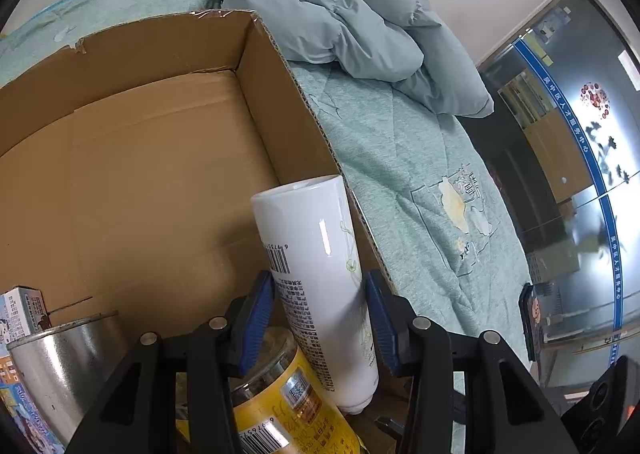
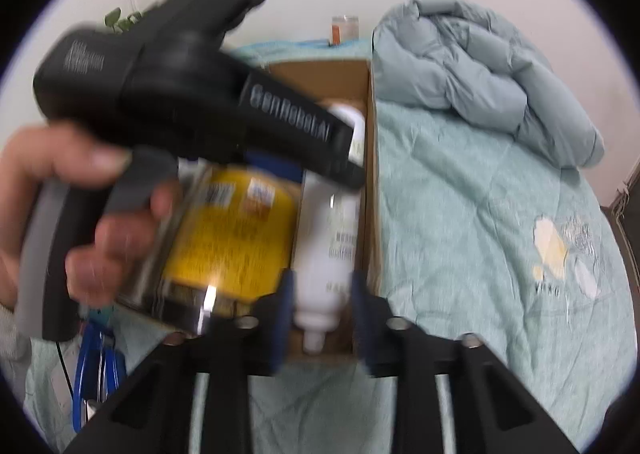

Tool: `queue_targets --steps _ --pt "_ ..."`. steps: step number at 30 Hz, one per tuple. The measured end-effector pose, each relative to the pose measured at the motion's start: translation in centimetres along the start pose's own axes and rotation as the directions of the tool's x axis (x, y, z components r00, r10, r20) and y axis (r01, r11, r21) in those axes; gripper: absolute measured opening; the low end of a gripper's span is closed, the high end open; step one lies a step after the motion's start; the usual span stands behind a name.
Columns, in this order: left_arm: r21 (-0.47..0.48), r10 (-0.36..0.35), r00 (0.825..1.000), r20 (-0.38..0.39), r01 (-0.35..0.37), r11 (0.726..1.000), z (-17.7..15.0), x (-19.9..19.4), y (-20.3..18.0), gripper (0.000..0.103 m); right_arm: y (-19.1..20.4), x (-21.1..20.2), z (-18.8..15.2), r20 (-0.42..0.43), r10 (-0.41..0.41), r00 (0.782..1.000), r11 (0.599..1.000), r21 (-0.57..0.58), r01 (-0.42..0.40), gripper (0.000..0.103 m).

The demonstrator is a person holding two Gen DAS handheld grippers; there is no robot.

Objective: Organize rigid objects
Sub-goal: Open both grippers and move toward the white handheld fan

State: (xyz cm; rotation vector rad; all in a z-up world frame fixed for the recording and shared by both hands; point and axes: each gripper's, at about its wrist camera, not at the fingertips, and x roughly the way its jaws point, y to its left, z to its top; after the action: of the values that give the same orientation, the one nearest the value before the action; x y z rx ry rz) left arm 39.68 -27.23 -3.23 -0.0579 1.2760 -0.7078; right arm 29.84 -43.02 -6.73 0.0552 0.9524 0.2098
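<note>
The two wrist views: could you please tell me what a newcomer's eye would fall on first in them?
First, the white bottle, lying against the right wall of the open cardboard box, between the left claw's blue pads. Next to it lies a yellow jar with a clear lid. In the right wrist view, a hand gripping the black left tool fills the left side, with a crumpled grey-blue duvet behind the box.

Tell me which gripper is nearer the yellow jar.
Left, by my reading. The left gripper holds the white bottle with one of its fingers right over the yellow jar. The right gripper straddles the bottle's cap, the jar off beside it.
</note>
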Motion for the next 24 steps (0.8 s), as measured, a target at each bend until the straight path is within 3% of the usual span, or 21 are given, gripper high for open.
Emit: queue_targets --steps 3,4,5,6,7,8,10,13,16,20,24 --pt "-0.007 0.003 0.999 0.048 -0.003 1.000 -0.6 -1.9 0.0 0.050 0.2 -1.0 -0.8 0.017 -0.007 1.000 1.000 0.015 0.007 0.024" --pt "-0.005 0.002 0.998 0.066 -0.002 1.000 -1.0 -2.9 -0.2 0.057 0.3 -1.8 -1.2 0.039 -0.012 0.999 1.000 0.021 0.011 0.027" --pt "-0.001 0.011 0.995 0.100 -0.011 1.000 -1.7 -4.4 -0.4 0.062 0.3 -2.3 -1.4 0.059 -0.007 0.998 1.000 0.019 0.006 0.045" --pt "0.012 0.020 0.990 0.139 -0.022 1.000 -2.6 -5.9 -0.7 0.063 0.5 -3.2 -2.0 0.091 0.003 0.996 1.000 0.014 -0.005 0.084" --pt "0.034 0.025 0.982 0.185 -0.031 0.999 -3.7 -7.6 -1.2 0.068 0.9 -4.2 -2.8 0.133 -0.001 0.991 1.000 0.010 0.000 0.096" --pt "0.059 0.031 0.972 0.232 -0.046 0.997 -5.2 -9.5 -1.7 0.076 1.3 -5.0 -3.5 0.165 -0.006 0.986 1.000 0.000 0.006 0.102" --pt "0.082 0.080 0.947 0.312 -0.111 0.990 -8.3 -12.7 -2.3 0.088 2.0 -5.8 -4.6 0.171 0.007 0.985 1.000 -0.020 -0.003 0.102" --pt "0.048 0.193 0.874 0.447 -0.239 0.970 -13.9 -17.5 -2.5 0.099 3.1 -6.8 -6.4 0.170 0.026 0.985 1.000 -0.021 -0.022 0.102" --pt "-0.056 0.328 0.794 0.512 -0.350 0.935 -18.3 -21.5 -1.8 0.100 4.7 -8.1 -7.9 0.187 0.036 0.982 0.999 -0.037 -0.030 0.102" --pt "-0.111 0.399 0.765 0.506 -0.402 0.909 -23.6 -26.8 -1.0 0.100 6.6 -9.4 -9.3 0.153 0.102 0.983 0.993 -0.068 -0.093 0.102" --pt "-0.165 0.517 0.695 0.500 -0.510 0.844 -29.4 -31.1 -0.8 0.102 8.1 -11.8 -11.6 0.138 0.125 0.983 0.987 -0.122 -0.108 0.102"
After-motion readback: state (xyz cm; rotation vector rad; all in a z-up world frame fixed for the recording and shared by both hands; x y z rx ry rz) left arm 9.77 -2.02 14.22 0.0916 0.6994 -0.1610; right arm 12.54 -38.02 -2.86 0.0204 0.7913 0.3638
